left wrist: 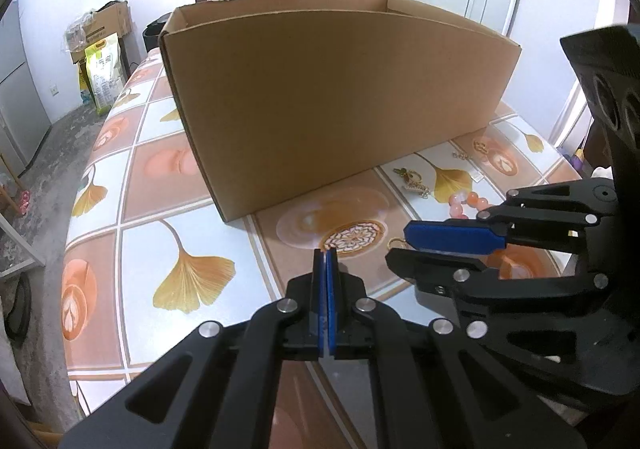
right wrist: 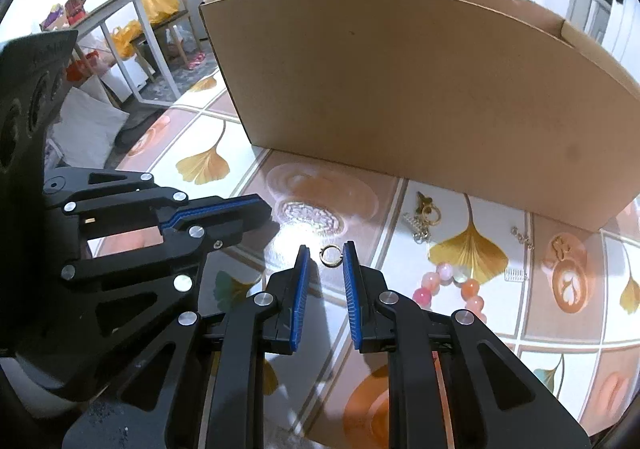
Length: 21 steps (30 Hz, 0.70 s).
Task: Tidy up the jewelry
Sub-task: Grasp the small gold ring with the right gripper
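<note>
Right gripper over a small gold ring, left gripper idle

On the patterned surface (right wrist: 192,137), the gold ring (right wrist: 331,256) lies between the right gripper (right wrist: 325,261)'s narrowly parted jaws, untouched. The left gripper (left wrist: 326,254)'s jaws are pressed together, empty. Pink bead bracelet (right wrist: 452,285) at four o'clock of the ring, gold chain charm (right wrist: 424,219) at two; cardboard box (right wrist: 400,81) behind.

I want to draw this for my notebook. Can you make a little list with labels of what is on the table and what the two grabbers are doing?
Table: glossy tablecloth with ginkgo leaf pattern
Box: big open brown cardboard box
Ring: small gold ring, on the table between the right gripper tips, pads not touching it
Left gripper: shut, empty
Bracelet: pink and orange bead bracelet
Chains: gold chain jewelry near the box
</note>
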{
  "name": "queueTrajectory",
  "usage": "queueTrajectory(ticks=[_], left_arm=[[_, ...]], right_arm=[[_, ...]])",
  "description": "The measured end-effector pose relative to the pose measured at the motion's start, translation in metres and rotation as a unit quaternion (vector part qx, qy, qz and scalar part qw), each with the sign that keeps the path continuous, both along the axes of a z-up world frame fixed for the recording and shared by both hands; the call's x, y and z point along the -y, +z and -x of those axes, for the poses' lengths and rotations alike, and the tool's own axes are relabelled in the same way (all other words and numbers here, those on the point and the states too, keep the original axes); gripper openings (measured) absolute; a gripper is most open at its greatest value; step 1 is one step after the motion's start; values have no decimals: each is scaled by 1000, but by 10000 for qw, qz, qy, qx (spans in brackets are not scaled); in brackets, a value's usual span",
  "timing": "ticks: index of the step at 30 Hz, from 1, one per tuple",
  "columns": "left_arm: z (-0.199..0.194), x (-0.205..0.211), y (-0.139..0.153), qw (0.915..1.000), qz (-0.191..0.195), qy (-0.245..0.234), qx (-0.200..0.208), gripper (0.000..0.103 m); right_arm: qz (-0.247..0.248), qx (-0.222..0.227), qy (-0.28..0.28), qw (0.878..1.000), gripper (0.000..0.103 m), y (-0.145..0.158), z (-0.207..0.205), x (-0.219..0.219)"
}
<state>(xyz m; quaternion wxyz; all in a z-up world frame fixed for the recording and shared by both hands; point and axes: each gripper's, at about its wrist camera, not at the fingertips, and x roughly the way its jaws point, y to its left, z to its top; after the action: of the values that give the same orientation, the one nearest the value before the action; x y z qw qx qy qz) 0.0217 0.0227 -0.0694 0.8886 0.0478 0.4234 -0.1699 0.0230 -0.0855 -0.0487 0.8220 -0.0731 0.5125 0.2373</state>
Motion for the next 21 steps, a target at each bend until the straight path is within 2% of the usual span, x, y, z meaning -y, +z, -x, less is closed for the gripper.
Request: queueTrajectory(ticks=[6, 10, 21], left_arm=[[-2, -2, -1, 10000, 42, 62, -6, 1], [-2, -5, 0, 9999, 75, 69, 1, 1], [-2, -8, 2, 9999, 94, 88, 39, 1]], right_arm=[[186, 139, -114, 9997, 18, -4, -3, -10], [143, 147, -104, 9997, 17, -5, -4, -11], [248, 121, 649, 9975, 16, -5, -4, -7]])
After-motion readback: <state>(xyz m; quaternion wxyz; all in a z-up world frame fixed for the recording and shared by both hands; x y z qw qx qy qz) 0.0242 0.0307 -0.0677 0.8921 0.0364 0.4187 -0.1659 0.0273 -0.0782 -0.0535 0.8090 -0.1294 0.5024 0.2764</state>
